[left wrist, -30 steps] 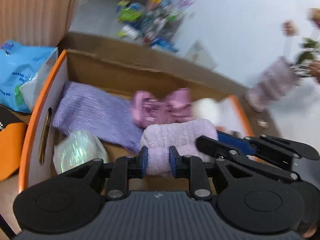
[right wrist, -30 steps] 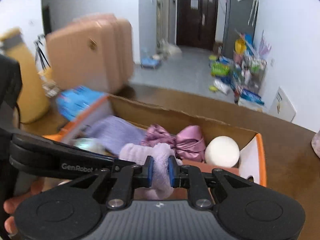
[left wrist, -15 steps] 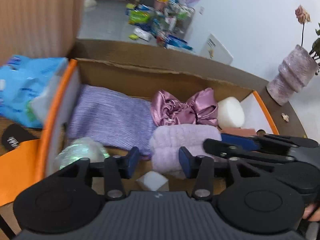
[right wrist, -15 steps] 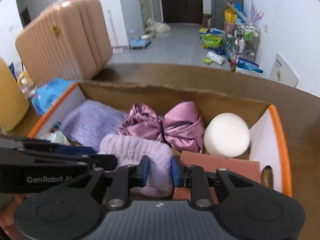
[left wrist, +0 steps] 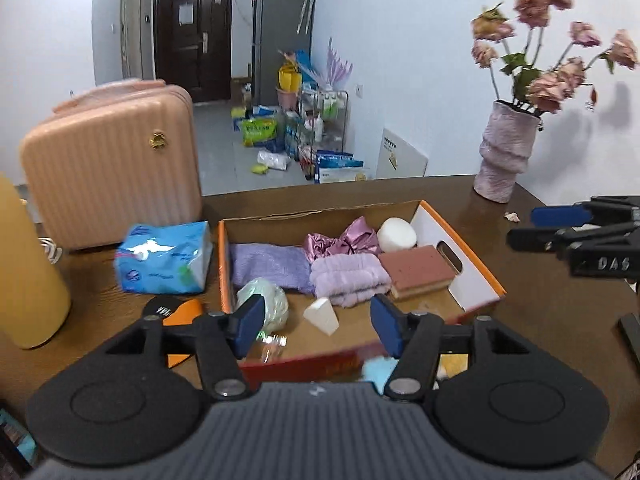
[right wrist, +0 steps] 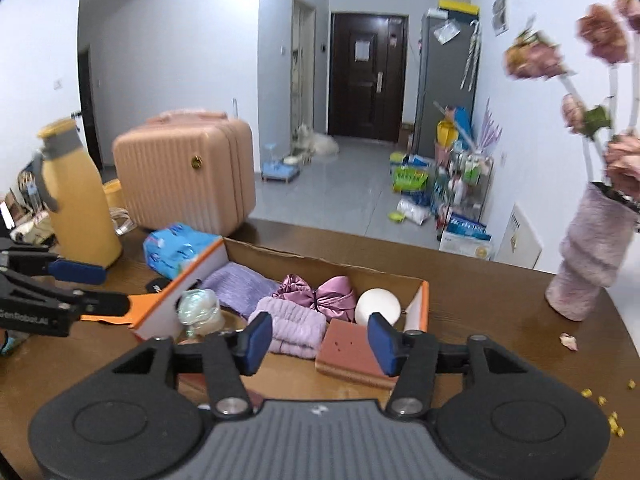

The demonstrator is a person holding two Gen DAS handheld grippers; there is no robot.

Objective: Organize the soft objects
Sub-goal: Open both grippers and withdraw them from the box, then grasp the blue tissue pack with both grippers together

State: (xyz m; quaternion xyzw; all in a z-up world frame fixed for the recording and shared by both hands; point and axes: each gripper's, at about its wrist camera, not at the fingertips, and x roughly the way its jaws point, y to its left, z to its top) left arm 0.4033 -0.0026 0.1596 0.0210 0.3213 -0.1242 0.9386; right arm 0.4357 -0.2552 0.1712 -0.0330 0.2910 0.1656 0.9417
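A: Left gripper (left wrist: 316,322) — jaws spread wide, nothing held, hanging above the near wall of the cardboard box (left wrist: 472,268). Half a second back it was only partly parted beside the fluffy lilac towel (left wrist: 349,279).

B: So the towel's been released. It lies mid-box, purple cloth at 9 o'clock, brown sponge (left wrist: 416,264) touching at 3, satin bow at 12.

A: Right gripper (right wrist: 318,340)?

B: Also wide and empty; earlier it pinched the towel. Both pulled back. My read: this placement's finished.
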